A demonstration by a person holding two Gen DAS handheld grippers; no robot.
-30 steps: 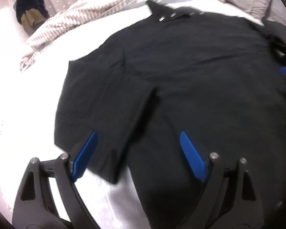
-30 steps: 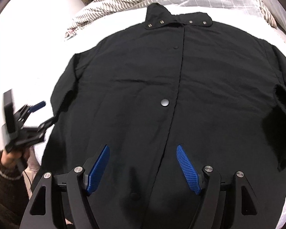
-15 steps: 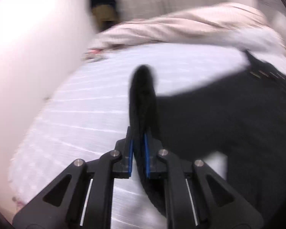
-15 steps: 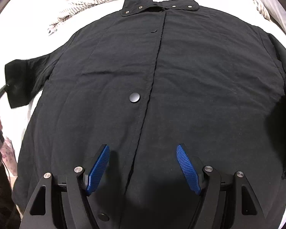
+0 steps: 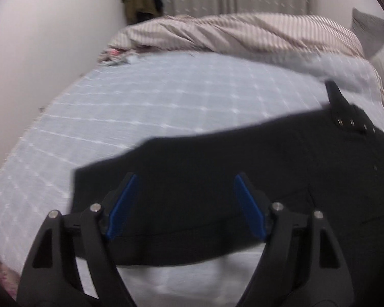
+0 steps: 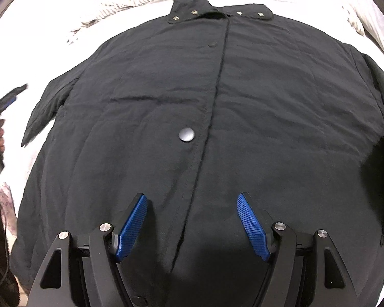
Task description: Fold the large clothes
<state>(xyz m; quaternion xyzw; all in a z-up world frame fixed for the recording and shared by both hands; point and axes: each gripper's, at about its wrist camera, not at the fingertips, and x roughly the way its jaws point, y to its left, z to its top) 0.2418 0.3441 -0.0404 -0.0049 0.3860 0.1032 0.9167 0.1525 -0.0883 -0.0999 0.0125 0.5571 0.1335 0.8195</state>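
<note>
**Left sleeve lies spread out, straight ahead of the open left claw**

Starting at the left: the left claw (image 5: 185,206) stands with its jaws wide apart and nothing between them, low over the sleeve (image 5: 192,179) of the coat (image 6: 204,128). The sleeve lies flat on the bed (image 5: 166,102), and its cuff edge sits just in front of and below the fingertips. From this claw the sleeve's long axis runs off to the right, toward the coat's body and the collar (image 5: 345,117). This hand is plainly the nearer one to that sleeve; in the right wrist view the left claw shows only as a blur at the far left edge, beside the sleeve end.

Moving to the middle: the coat lies front up, closed down its placket, with a snap (image 6: 187,134) near the centre. Its long axis runs from the hem, near the camera, up to the collar at the far side, beside the striped duvet (image 5: 243,33).

To the right: the right claw (image 6: 192,226) is likewise spread and empty, poised over the lower front of the coat, astride the placket. The right sleeve lies folded in along the coat's right edge, well off to that claw's right.

Judging by this, folding has not begun; the left sleeve would be brought inward across the body.
</note>
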